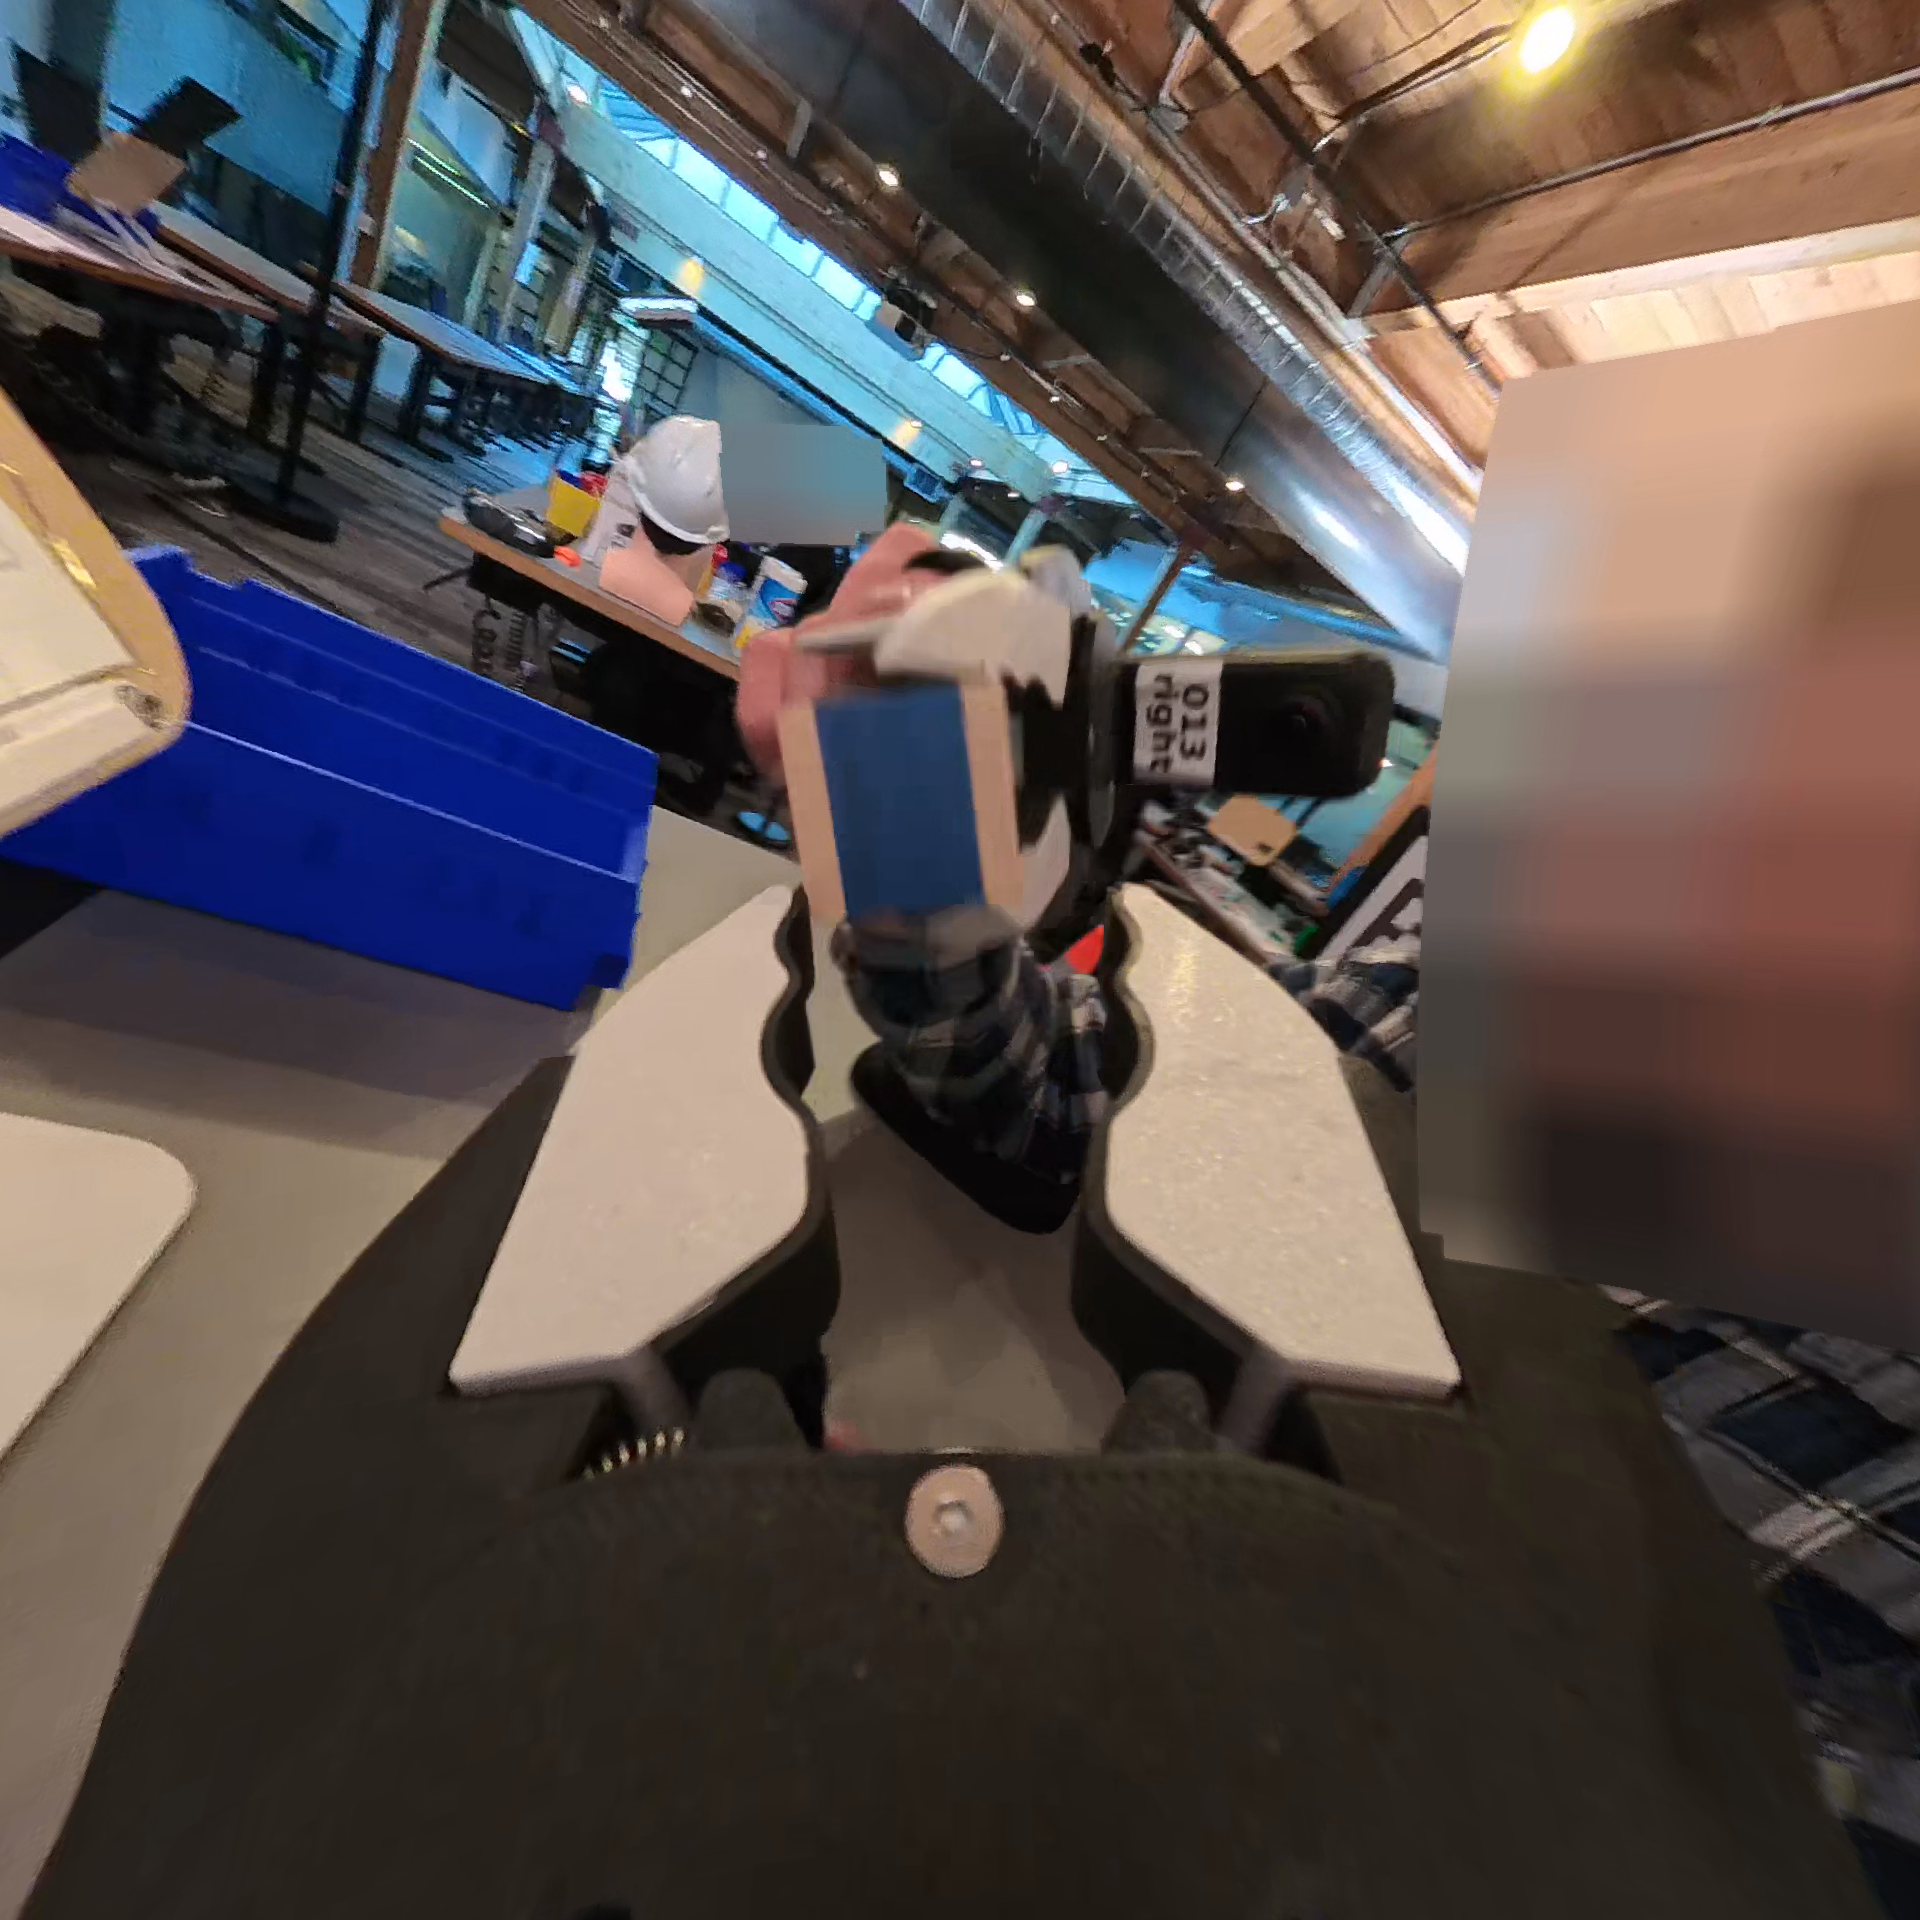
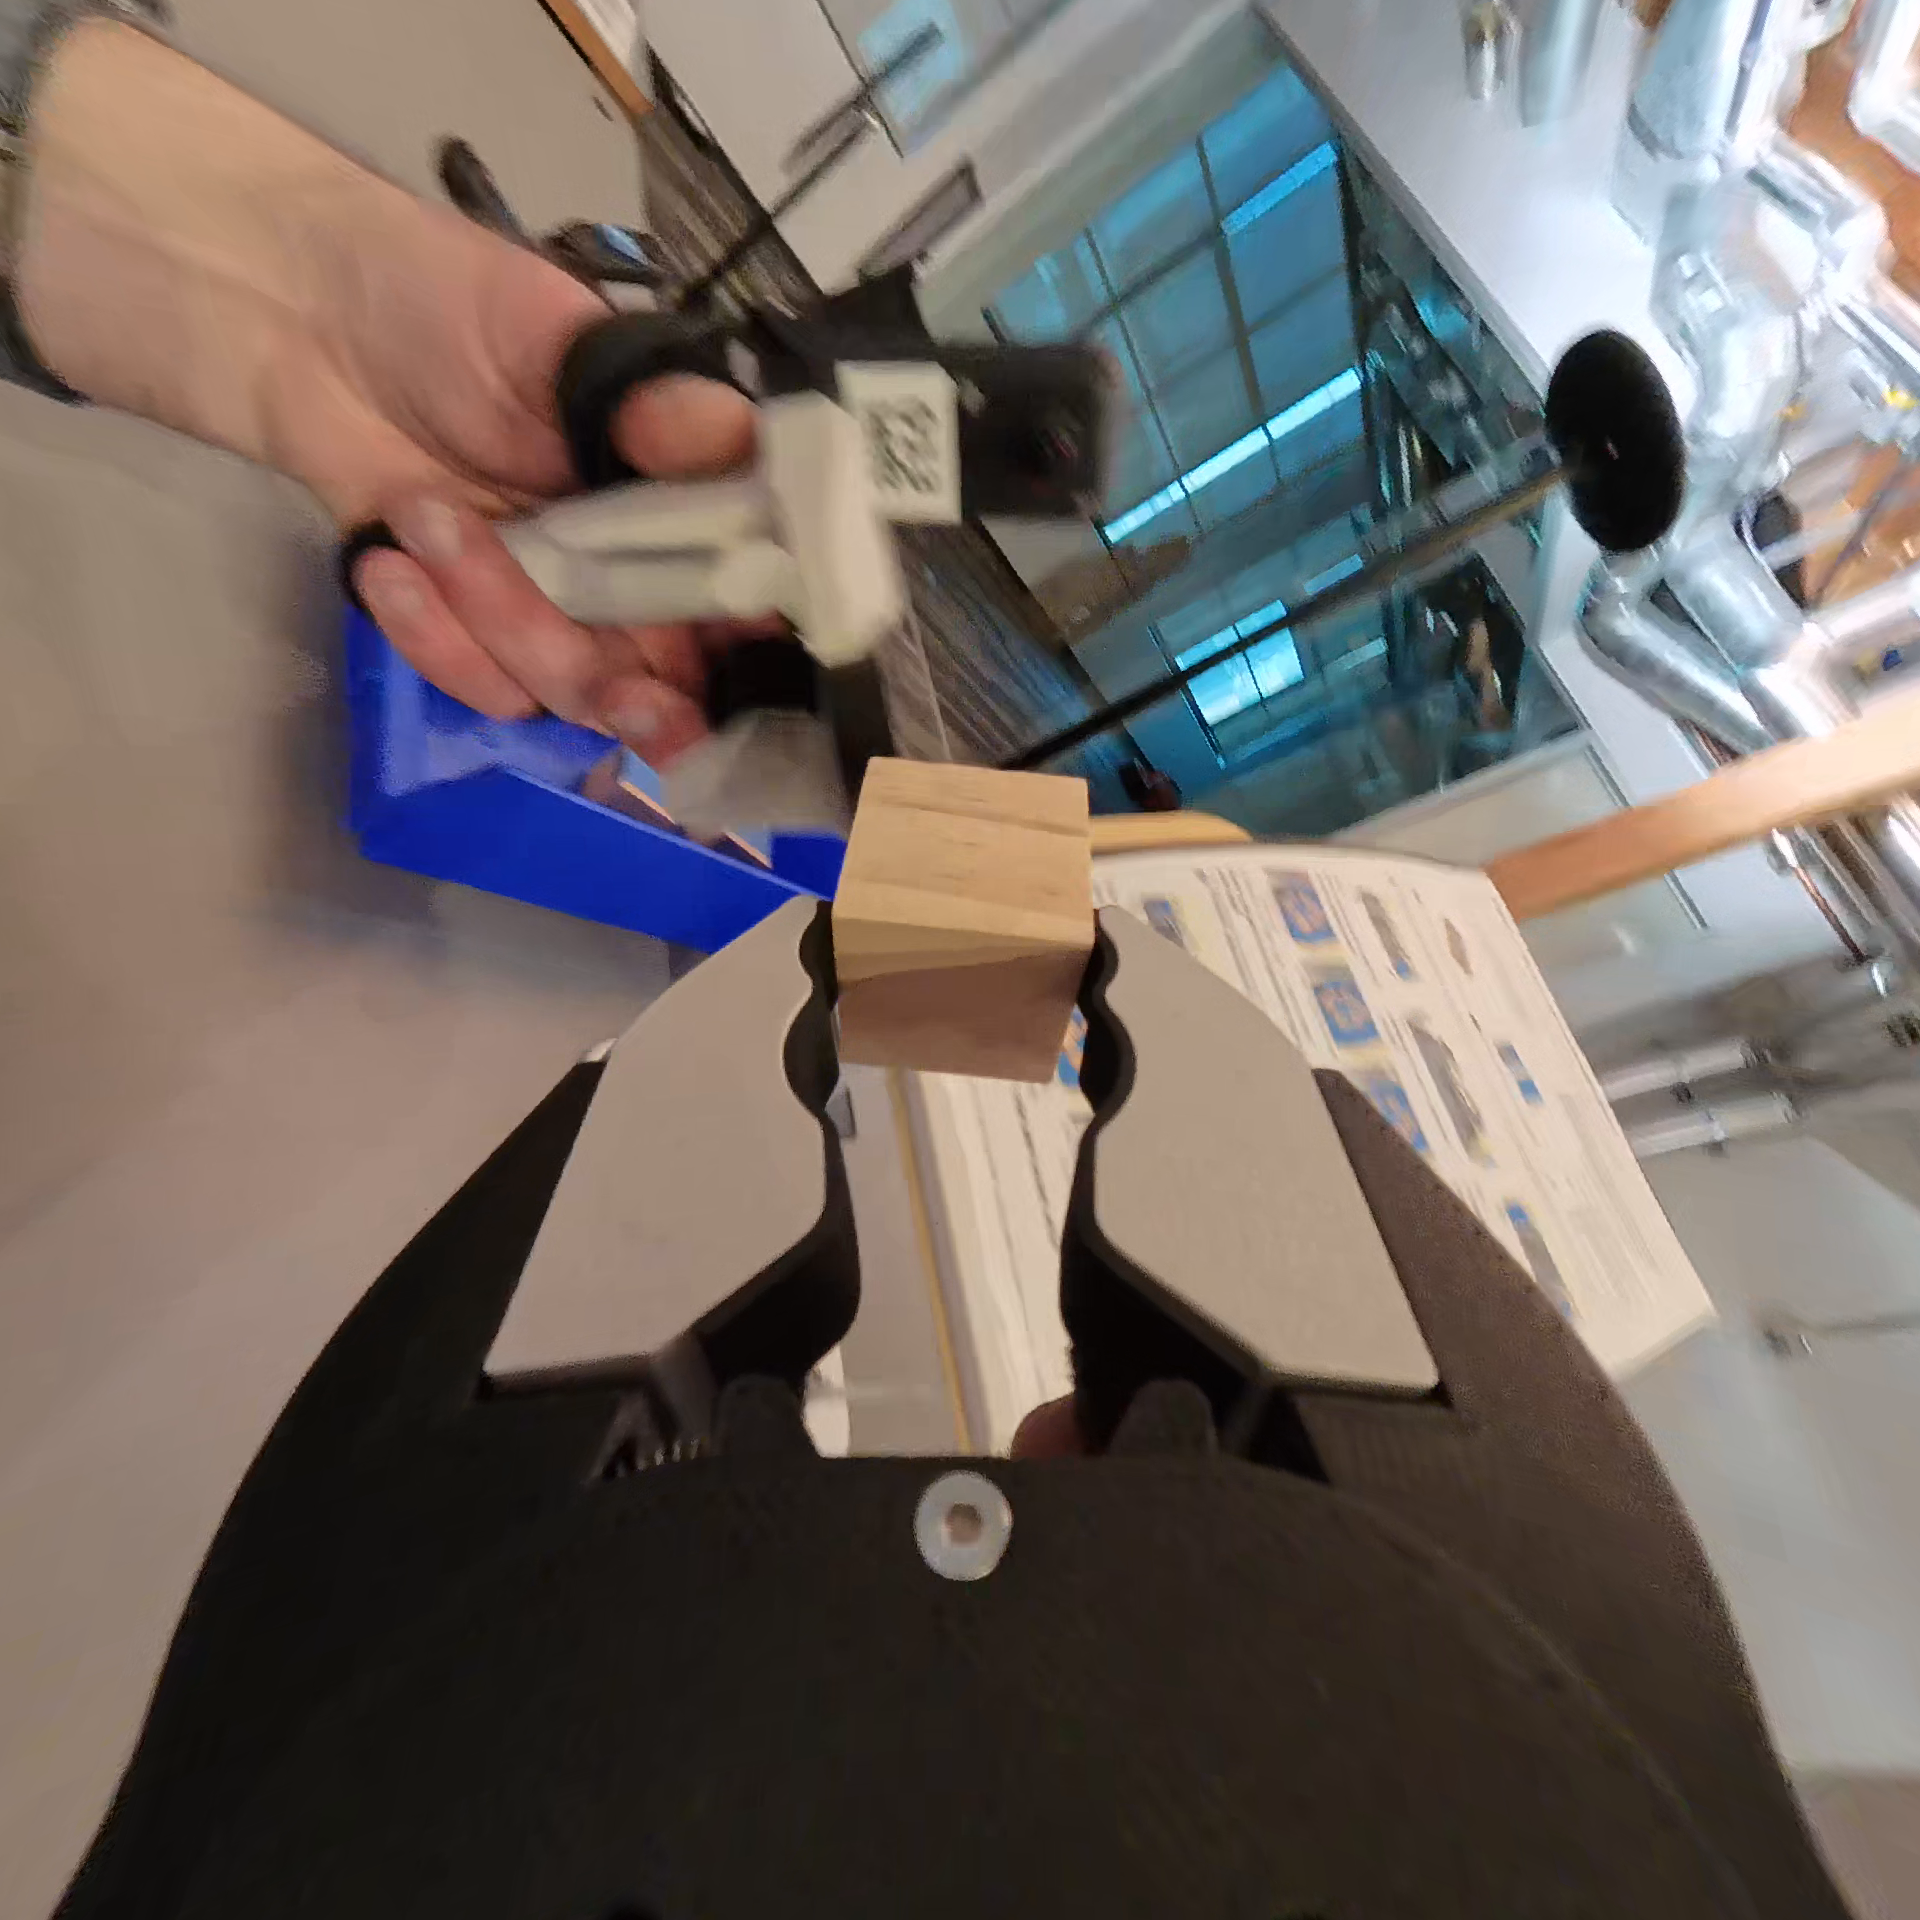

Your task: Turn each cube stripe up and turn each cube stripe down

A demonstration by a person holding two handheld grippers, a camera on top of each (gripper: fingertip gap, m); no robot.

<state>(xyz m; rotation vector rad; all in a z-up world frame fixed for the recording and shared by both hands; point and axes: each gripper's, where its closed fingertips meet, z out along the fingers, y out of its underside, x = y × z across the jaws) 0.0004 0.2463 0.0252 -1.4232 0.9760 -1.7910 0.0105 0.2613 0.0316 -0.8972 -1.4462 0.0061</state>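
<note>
The right gripper [image 2: 961, 966] fills the lower half of its own view, black body nearest the lens, and its two grey fingers pinch a wooden cube [image 2: 961, 914] by opposite side faces, with the dark pads pressed against the wood. The cube is held in the air, well above the grey table [image 2: 208, 1039]. In the left wrist view the same cube [image 1: 899, 810] shows a broad blue stripe on the face turned toward that camera, between pale wood edges; from the right wrist view only bare wood shows. The left gripper [image 1: 956, 935] stands spread with nothing between its fingers, the cube being farther off beyond its tips. In the right wrist view it sits blurred in a hand [image 2: 343, 343], above a blue bin [image 2: 582, 842] that lies on the table. A printed sheet [image 2: 1403, 1039] lies beyond the cube on the right.

As I judge it, the step in hand is a mid-air turn of this cube to bring the stripe to the wanted face. To do it well, the pinch should stay firm and square on the two plain sides, and the wrist should roll until the striped face lies level, up or down as required. The cube should then come down flat onto bare table, away from the bin wall and sheet, and be let go only once it rests. The empty gripper can steady or regrasp if the roll runs out.
</note>
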